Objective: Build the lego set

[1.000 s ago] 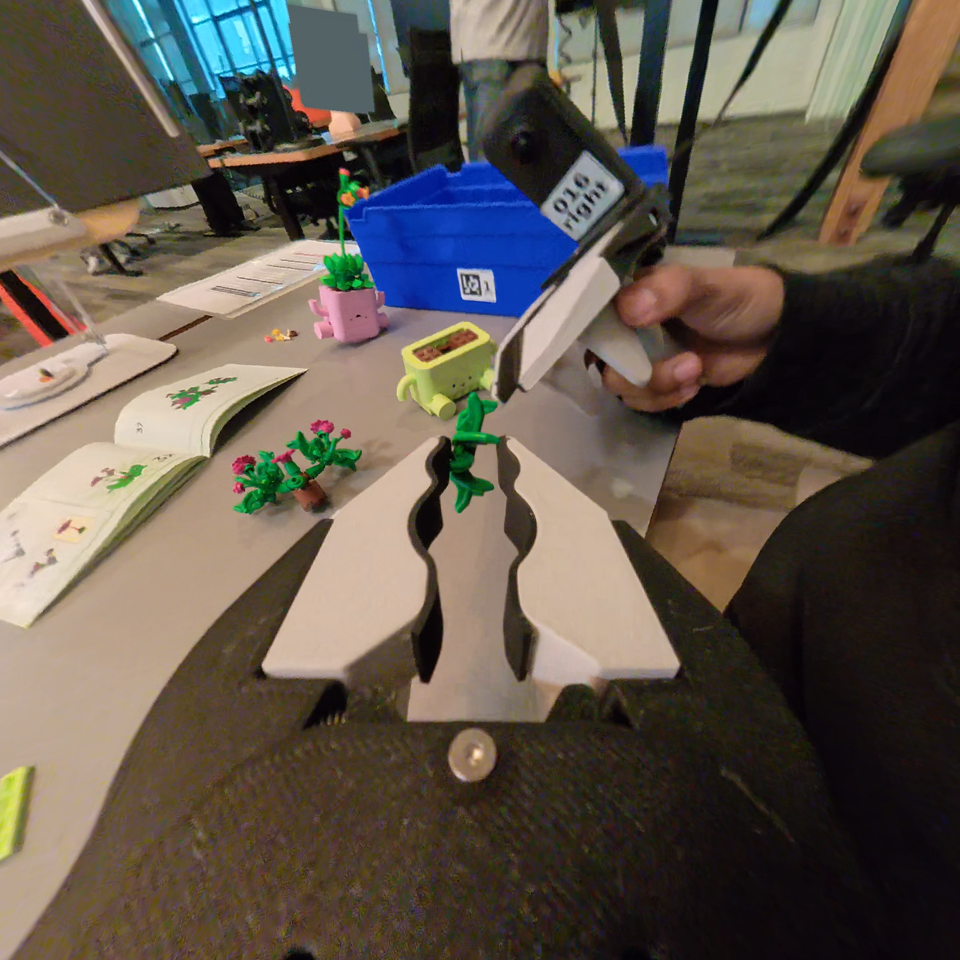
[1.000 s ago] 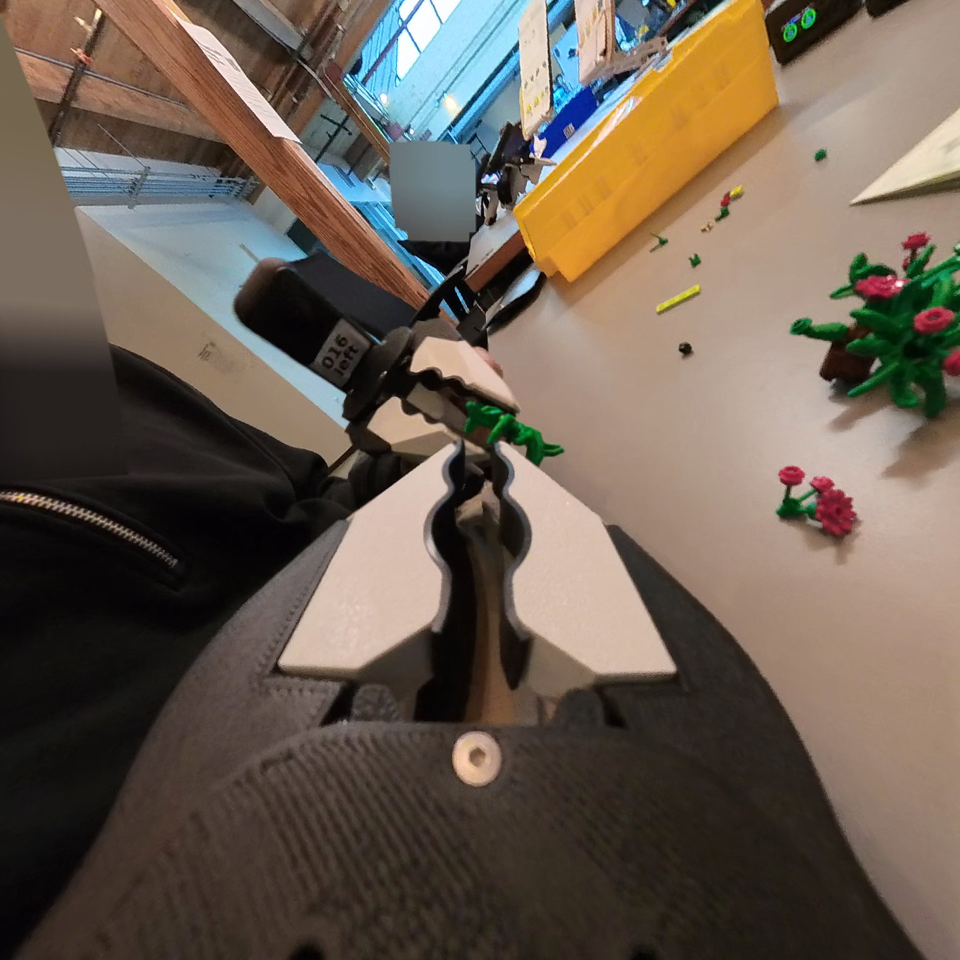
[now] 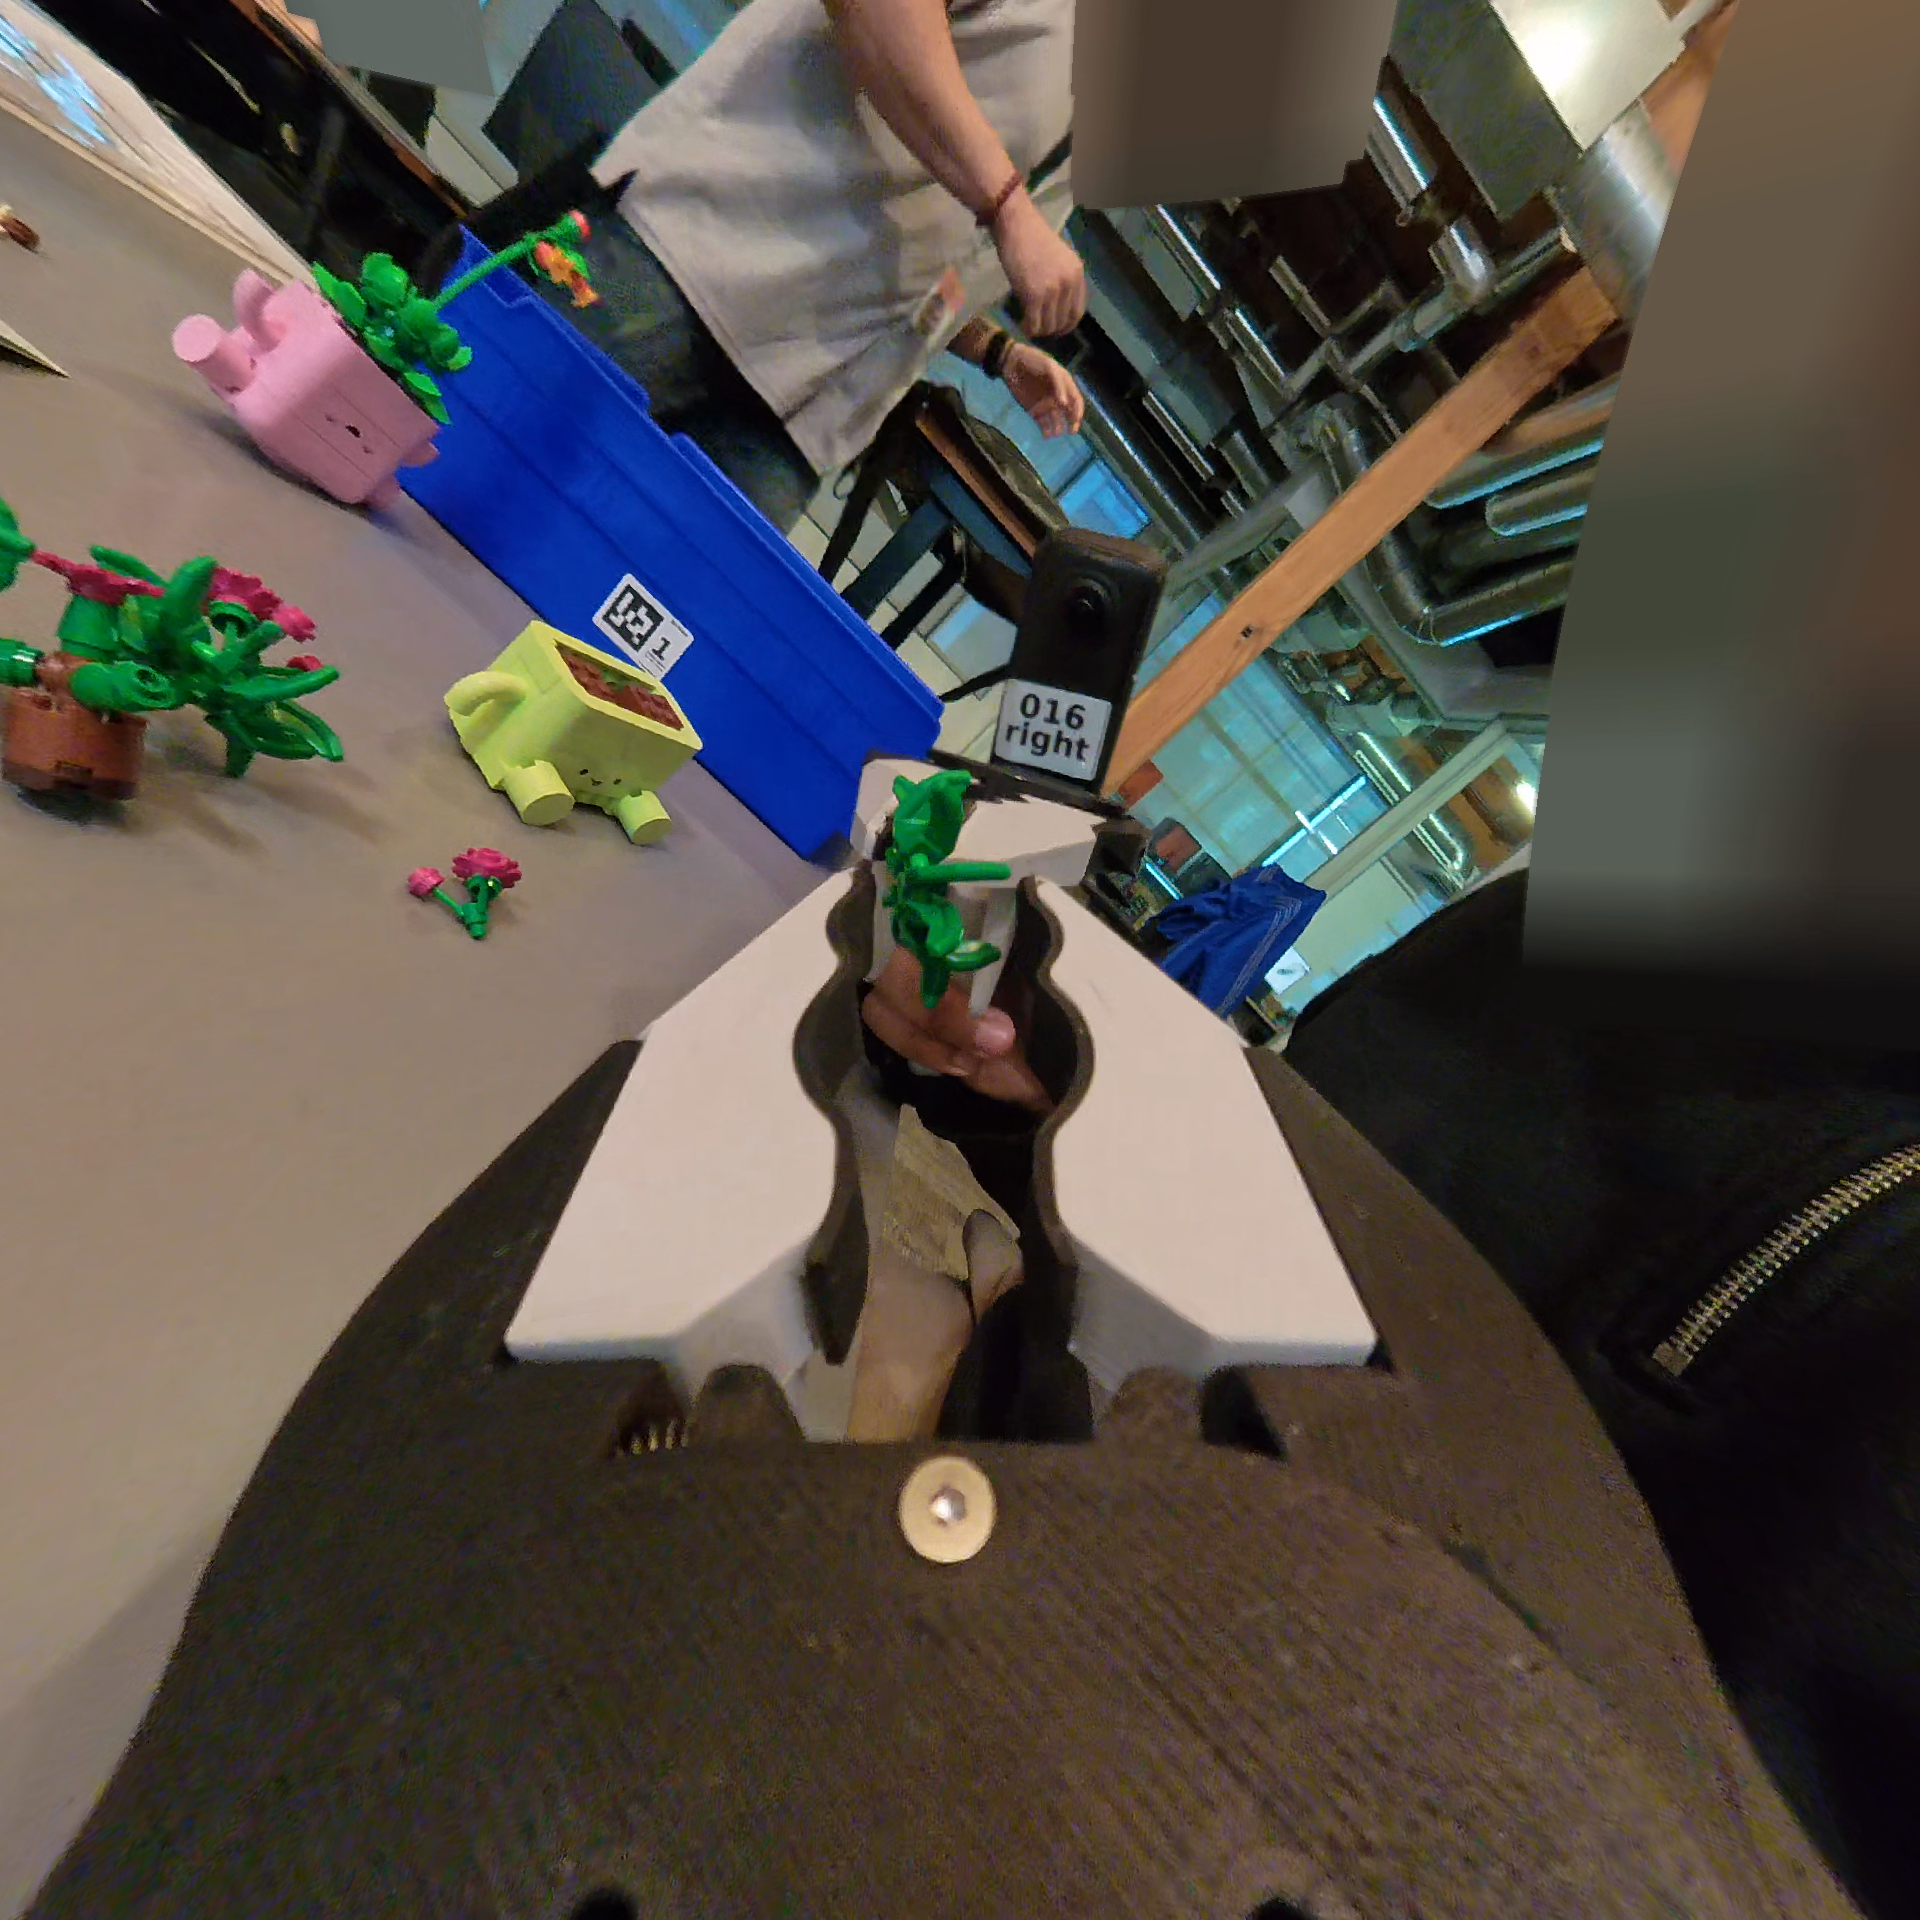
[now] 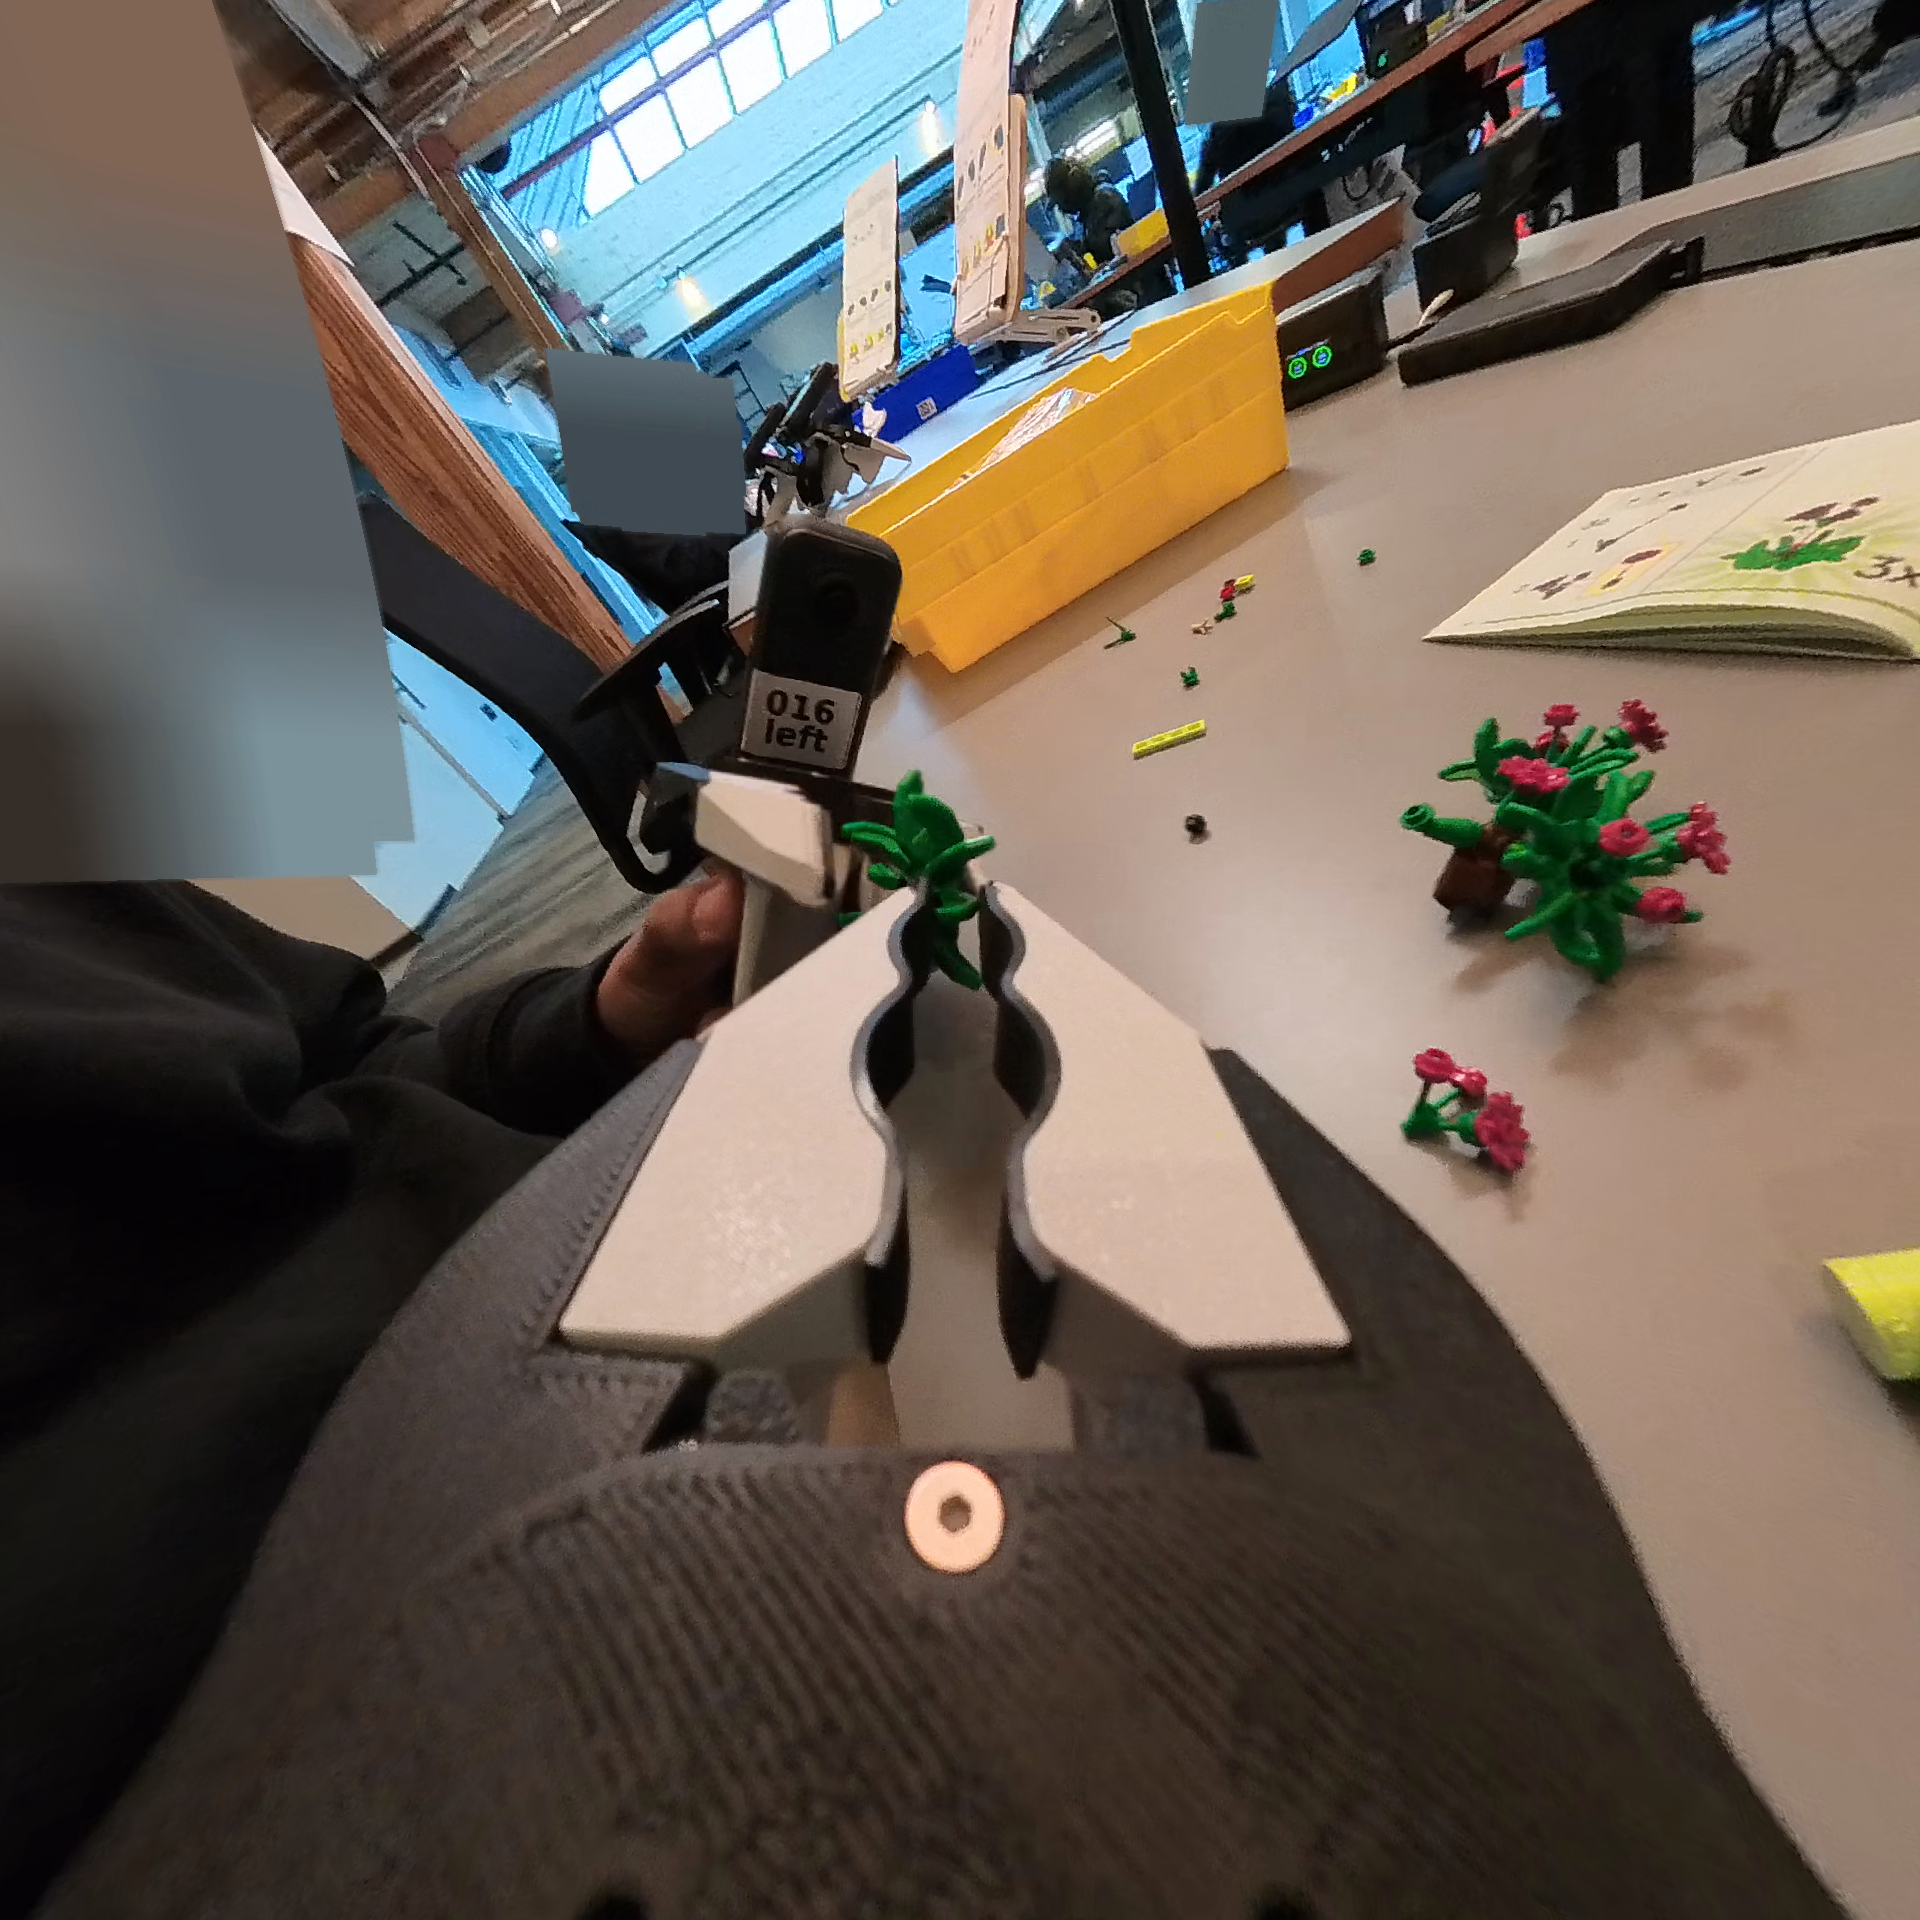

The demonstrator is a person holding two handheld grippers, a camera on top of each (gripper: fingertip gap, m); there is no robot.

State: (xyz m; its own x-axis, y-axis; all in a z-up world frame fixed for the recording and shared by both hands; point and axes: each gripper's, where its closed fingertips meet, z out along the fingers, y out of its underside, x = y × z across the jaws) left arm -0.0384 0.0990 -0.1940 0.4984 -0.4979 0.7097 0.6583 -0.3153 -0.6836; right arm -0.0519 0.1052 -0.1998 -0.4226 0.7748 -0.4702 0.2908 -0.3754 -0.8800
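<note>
Both claws meet tip to tip on a green leafy stem, held up off the table.

Left claw (image 3: 940,899): fingers apart w/ a gap, the green leafy stem (image 3: 935,878) sits at their tips; can't tell if they pinch it. Right claw (image 4: 951,904) faces it from the opposite side, fingers also apart, same stem at its tips, grip unclear too. Just beyond the left claw's tips, to the left on the grey table (image 3: 260,1039): small pink flower sprig (image 3: 470,883), then lime-green pot w/ brown top (image 3: 577,722), blue bin (image 3: 665,561) behind it. Further left: red-flowered plant in brown pot (image 3: 156,665), pink pot w/ green leaves (image 3: 312,390). To the right of the right claw: same sprig and plant, open instruction booklet (image 4: 1704,561), yellow bin (image 4: 1101,488) and loose small pieces farther off.
</note>
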